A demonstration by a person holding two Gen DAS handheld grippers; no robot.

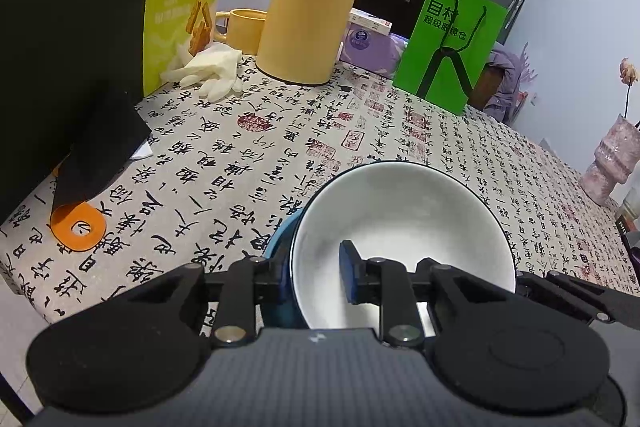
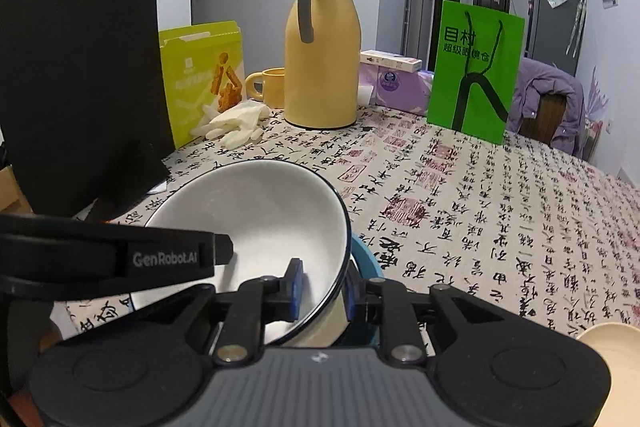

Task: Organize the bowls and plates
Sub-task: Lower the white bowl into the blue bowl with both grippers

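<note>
Bowl (image 1: 404, 223), white inside with a dark rim, tilted above the calligraphy-print tablecloth (image 1: 240, 163), pinched at opposite sides of its rim by both grippers. Left gripper (image 1: 312, 277) jaws nearly together on the bowl wall, one blue pad inside, the other outside. Right gripper (image 2: 322, 291) clamps the other side of the rim the same way, one pad in, one out. Blue bowl (image 2: 366, 259) sits just under and beside the white one, mostly hidden. Farther back on the table: yellow thermos jug (image 2: 320, 67), yellow mug (image 2: 270, 87), white gloves (image 1: 210, 71), snack box (image 1: 180, 15), green paper bag (image 1: 450, 43), black bag (image 2: 80, 75) at left.
</note>
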